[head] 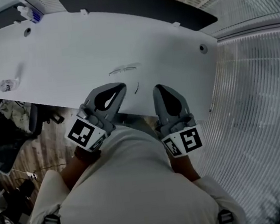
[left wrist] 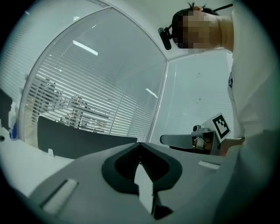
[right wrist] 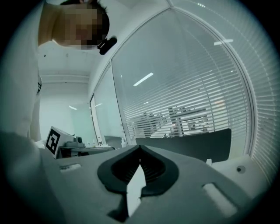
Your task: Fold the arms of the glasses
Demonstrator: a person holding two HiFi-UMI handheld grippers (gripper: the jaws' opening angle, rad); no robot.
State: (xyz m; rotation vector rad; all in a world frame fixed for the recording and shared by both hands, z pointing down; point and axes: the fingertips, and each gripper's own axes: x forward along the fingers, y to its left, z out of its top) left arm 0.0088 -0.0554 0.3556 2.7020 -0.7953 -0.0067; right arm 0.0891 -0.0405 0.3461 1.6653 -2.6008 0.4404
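Note:
A thin, pale pair of glasses (head: 125, 69) lies on the white table (head: 73, 51), hard to make out; a short dark curved line (head: 136, 88) lies just nearer to me. My left gripper (head: 120, 86) is shut and empty at the table's near edge, short of the glasses. My right gripper (head: 157, 88) is shut and empty beside it, to the right. In the left gripper view the shut left gripper (left wrist: 139, 144) points level past the right gripper (left wrist: 192, 140). In the right gripper view the shut right gripper (right wrist: 140, 148) shows no glasses ahead.
A crumpled wrapper (head: 6, 85) lies at the table's left. Two cable holes (head: 27, 32) (head: 202, 48) sit in the top. A dark screen (head: 133, 7) lines the far edge. A blind-covered glass wall (head: 258, 95) curves on the right. Clutter (head: 10, 118) lies on the floor to the left.

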